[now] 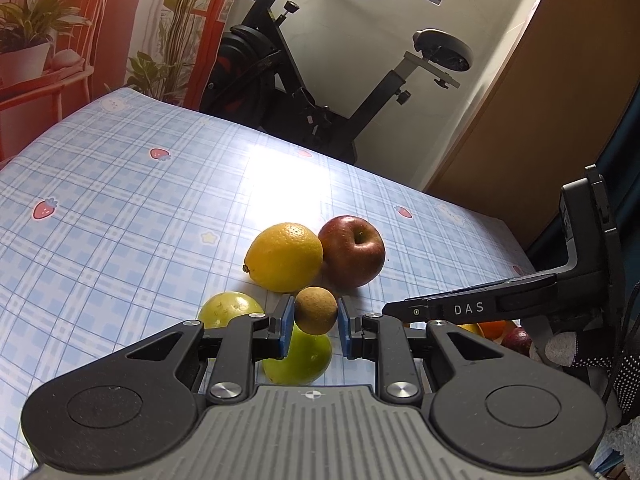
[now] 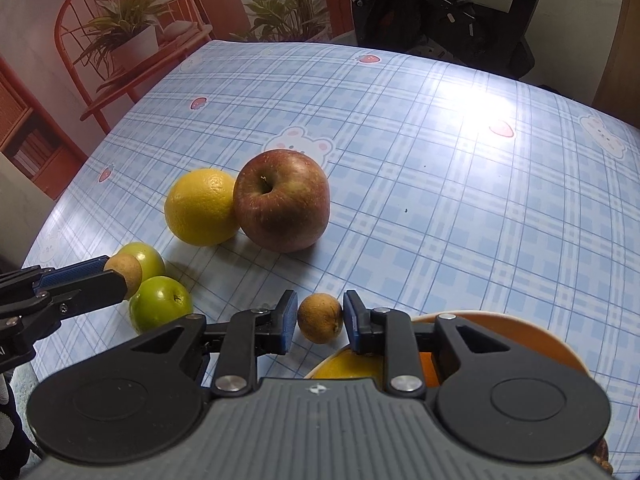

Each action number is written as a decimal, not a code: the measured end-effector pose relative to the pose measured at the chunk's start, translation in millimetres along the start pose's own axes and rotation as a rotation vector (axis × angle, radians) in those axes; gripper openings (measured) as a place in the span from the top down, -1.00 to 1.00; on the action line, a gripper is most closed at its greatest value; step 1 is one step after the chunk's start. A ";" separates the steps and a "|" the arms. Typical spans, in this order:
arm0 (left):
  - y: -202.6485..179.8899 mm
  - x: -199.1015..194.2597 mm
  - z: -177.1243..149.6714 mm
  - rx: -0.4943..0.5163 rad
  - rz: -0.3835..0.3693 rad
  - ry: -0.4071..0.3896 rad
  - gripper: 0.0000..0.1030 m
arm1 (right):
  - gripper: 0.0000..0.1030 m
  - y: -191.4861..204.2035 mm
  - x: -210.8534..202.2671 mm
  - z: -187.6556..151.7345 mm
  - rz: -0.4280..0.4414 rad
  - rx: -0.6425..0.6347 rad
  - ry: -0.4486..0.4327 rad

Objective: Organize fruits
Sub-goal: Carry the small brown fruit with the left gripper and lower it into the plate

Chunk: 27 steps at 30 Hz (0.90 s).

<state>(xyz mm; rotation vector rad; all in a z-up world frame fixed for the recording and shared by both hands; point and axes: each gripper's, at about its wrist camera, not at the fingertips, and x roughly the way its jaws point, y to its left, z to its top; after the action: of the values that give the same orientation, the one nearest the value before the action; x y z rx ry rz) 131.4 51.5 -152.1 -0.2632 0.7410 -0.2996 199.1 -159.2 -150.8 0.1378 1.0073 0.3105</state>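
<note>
In the left wrist view, the left gripper (image 1: 316, 320) sits at lower centre with its jaws closed on a small brown fruit (image 1: 316, 310), held above two green fruits (image 1: 298, 354) on the checked blue counter (image 1: 120, 208). Just beyond, at the middle of the frame, a yellow citrus (image 1: 284, 257) touches a red apple (image 1: 352, 251). The right gripper (image 1: 400, 307) reaches in from the right edge of that view. In the right wrist view, the right gripper (image 2: 320, 322) at lower centre has its jaws closed on a second small brown fruit (image 2: 320, 323), next to an orange bowl (image 2: 532, 340) at lower right that holds yellow and orange fruit (image 2: 352, 364). An exercise bike (image 1: 320, 80) stands beyond the counter's far edge.
</note>
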 end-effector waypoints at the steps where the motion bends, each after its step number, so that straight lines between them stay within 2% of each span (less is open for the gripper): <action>1: -0.6 -0.5 0.1 0.002 -0.002 -0.001 0.52 | 0.47 -0.6 -1.7 -0.4 0.001 0.003 -0.010; 12: -27.1 -1.2 3.4 0.062 -0.063 -0.009 0.52 | 0.47 -36.4 -64.3 -19.1 0.068 0.120 -0.200; 21: -81.8 21.3 3.7 0.190 -0.158 0.042 0.52 | 0.47 -84.6 -98.6 -59.6 0.052 0.232 -0.248; 27: -116.7 46.8 -1.5 0.275 -0.213 0.089 0.52 | 0.47 -108.0 -108.3 -73.1 0.057 0.288 -0.275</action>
<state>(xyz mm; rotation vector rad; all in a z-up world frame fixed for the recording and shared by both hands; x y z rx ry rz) 142.8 -73.4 -142.7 -0.0676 0.7506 -0.6136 104.3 -298.2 -129.5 0.4587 0.7715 0.1905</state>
